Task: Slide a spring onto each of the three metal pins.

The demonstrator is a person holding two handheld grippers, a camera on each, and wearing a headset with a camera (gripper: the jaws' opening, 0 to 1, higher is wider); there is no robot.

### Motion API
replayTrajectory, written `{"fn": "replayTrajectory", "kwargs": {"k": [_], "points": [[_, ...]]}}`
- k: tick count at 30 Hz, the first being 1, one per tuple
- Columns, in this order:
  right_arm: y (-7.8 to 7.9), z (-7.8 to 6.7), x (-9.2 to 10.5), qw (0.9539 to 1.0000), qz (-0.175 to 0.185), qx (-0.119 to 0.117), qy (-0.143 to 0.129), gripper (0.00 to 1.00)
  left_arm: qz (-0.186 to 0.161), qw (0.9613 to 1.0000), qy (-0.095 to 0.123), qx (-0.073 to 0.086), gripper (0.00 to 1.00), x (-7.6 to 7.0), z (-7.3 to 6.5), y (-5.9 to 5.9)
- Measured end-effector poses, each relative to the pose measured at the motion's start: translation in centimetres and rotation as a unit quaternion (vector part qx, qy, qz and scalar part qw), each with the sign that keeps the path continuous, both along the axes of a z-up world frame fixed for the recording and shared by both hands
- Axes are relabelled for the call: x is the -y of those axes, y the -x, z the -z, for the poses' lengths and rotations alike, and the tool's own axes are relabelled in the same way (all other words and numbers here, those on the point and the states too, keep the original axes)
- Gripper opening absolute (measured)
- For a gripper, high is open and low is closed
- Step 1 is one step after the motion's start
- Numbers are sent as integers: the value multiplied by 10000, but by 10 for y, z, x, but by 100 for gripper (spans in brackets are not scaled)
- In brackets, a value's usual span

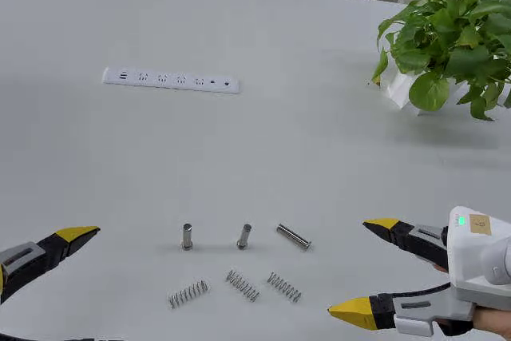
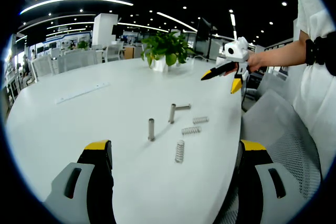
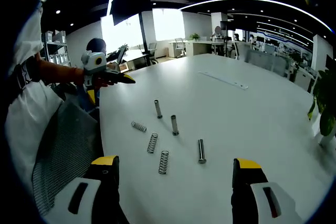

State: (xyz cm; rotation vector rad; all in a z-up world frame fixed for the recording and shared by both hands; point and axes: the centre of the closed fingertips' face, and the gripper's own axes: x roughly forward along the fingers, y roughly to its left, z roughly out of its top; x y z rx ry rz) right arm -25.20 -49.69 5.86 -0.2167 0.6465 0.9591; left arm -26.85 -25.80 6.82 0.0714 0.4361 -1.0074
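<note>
Two metal pins (image 1: 187, 236) (image 1: 244, 235) stand upright on the white table (image 1: 279, 141). A third pin (image 1: 294, 236) lies flat to their right. In front of the pins lie three loose springs (image 1: 188, 294) (image 1: 242, 285) (image 1: 284, 287). My left gripper (image 2: 176, 145) is open and empty, held low to the left of the parts. My right gripper (image 1: 366, 267) is also open and empty, and hovers to the right of the lying pin (image 3: 201, 151). Neither touches anything.
A white power strip (image 1: 171, 80) lies farther back on the left. A potted green plant (image 1: 447, 37) stands at the far right. A grey mesh chair (image 2: 273, 114) sits beside the table's near edge.
</note>
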Motion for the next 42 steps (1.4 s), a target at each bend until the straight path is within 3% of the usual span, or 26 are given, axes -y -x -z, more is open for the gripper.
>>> {"fn": "replayTrajectory", "kwargs": {"k": [12, 21, 23, 26, 28, 29, 34, 42], "points": [[-24, -5, -13, 9998, -184, 84, 74, 87, 10, 10000, 34, 0, 99, 3, 0, -1], [-44, -3, -29, 9993, -323, 28, 193, 76, 3, 10000, 42, -17, 99, 2, 3, -2], [-49, 1, -30, 9990, -313, -91, 292, 71, 1, 10000, 53, -19, 99, 3, 2, -3], [-58, 4, -35, 9986, -360, -91, 374, 64, -1, 10000, 64, -6, 99, 3, 1, -4], [-62, 11, -36, 9976, -318, -303, 535, 60, -20, 10000, 81, 1, 99, 3, 0, -6], [-66, 16, -35, 9965, -338, -330, 691, 57, -25, 10000, 95, 3, 99, 3, 0, -7], [-79, 28, -42, 9943, -338, -493, 884, 45, -54, 9999, 114, 2, 99, 3, 0, -9], [-88, 55, -46, 9860, -449, -824, 1377, 28, -71, 9999, 155, -16, 99, 3, 0, -11]]}}
